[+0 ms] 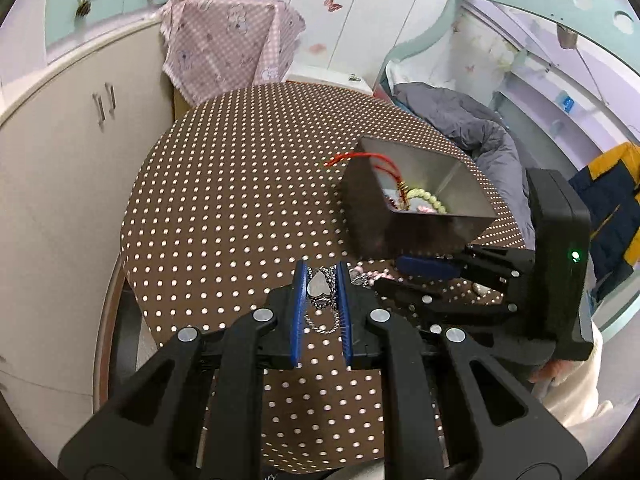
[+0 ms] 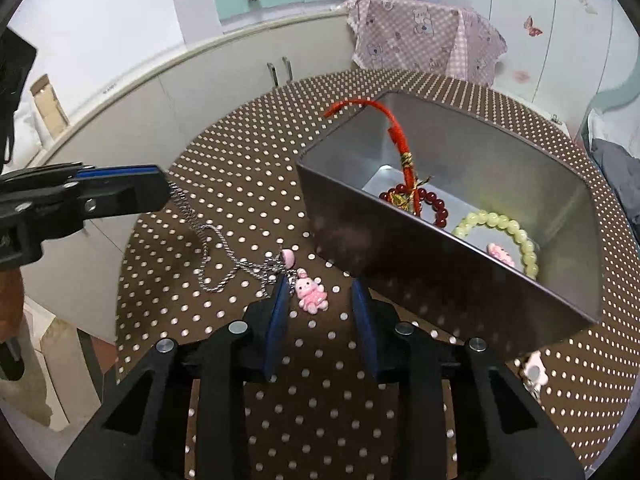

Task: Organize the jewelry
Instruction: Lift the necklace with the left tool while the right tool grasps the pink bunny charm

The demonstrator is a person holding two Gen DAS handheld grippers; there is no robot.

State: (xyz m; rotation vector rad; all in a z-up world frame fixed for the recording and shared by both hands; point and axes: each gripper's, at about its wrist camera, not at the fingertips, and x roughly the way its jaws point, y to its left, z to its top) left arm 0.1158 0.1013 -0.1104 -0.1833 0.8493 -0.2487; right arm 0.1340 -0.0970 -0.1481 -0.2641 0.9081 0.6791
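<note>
Jewelry is split between the dotted tabletop and the open metal box standing toward its right edge. I judge the box to be the collecting place, since the red bead bracelet on its red cord and the pale green bracelet already lie inside. My left tongs are nearly closed on the silver chain, whose heart pendant sits between the pads. The rest of the chain trails down onto the cloth near the middle of the tabletop, so I judge it is only partly lifted. My right tongs stand half open just before the box's near wall. The pink bunny charm lies between their tips but the pads do not press it, so they look placed to pinch it. I cannot tell whether the charm hangs on the chain.
</note>
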